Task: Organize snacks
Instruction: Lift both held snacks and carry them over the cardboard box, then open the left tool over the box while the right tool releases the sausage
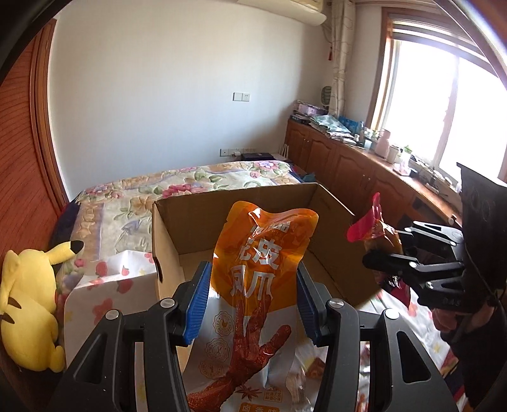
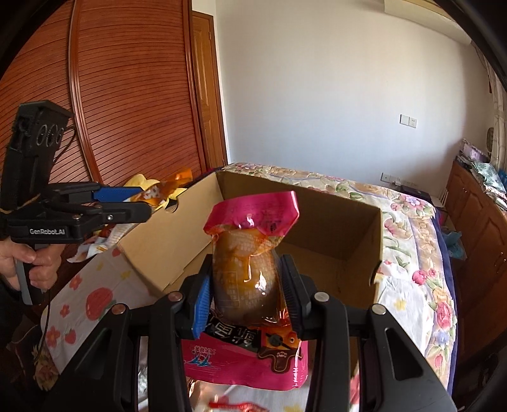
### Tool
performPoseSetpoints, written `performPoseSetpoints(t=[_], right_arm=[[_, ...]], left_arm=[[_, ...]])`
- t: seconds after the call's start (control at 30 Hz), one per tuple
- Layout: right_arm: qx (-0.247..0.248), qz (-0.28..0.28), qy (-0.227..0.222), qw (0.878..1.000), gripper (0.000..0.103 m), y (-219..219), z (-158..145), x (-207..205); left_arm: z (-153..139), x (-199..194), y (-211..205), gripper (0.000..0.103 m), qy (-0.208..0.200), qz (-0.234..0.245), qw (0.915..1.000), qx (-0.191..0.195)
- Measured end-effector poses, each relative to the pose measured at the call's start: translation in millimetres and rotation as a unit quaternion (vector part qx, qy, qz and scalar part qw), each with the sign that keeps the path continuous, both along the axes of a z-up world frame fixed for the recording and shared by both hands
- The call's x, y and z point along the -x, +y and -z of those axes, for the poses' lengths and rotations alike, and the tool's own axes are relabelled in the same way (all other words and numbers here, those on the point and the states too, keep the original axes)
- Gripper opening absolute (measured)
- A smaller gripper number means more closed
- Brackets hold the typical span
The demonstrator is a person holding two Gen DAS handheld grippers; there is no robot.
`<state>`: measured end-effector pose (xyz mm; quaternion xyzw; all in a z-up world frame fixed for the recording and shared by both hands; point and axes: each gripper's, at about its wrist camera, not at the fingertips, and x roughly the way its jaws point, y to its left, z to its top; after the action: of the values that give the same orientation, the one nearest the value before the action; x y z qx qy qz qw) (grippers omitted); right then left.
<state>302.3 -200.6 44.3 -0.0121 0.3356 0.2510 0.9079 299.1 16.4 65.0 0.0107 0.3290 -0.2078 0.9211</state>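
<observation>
While the left gripper (image 1: 253,301) clamps an orange pouch (image 1: 256,285) and the right gripper (image 2: 247,298) a pink-topped packet (image 2: 250,253), both hide the cardboard box (image 2: 317,215) floor

This is a bedroom in a home: a bed (image 1: 190,187) with a floral quilt fills the middle of the room, and a yellow plush toy (image 1: 30,304) lies at its edge. A wall air conditioner (image 1: 285,9) hangs above plain white walls, next to a curtained window (image 1: 443,104). Low wooden cabinets (image 1: 342,164) cluttered with household things run below the window, and a slatted wooden wardrobe door (image 2: 126,95) stands opposite.
</observation>
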Motion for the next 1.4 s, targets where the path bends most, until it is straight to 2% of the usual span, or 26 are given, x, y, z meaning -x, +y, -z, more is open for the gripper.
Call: performPoseSetpoints(t=[0.23,0.47,0.77,1.0,1.4], right_arm=[[0.009,0.009,0.012,1.000,0.042,5,11,-27],[0.011,0.011,0.023,1.000,0.042,10,25,-41],[0.027,0.046,0.035,0.998,0.042,11,44,-44],[0.031,0.051,0.052,0.997,0.042,8,52,-46],[0.040,0.052,0.067,0.996,0.046,10,54,-45]], left_arm=[[3,-16,-4,0.053,-0.001,-0.016,0.9997,-0.018],[6,-31,-26,0.053,0.012,-0.022,0.9992,-0.031],[10,-47,-48,0.053,0.034,-0.020,0.9981,-0.046],[8,-58,-54,0.054,0.056,-0.028,0.9966,-0.053],[2,-61,-66,0.059,0.056,-0.032,0.9948,-0.079]])
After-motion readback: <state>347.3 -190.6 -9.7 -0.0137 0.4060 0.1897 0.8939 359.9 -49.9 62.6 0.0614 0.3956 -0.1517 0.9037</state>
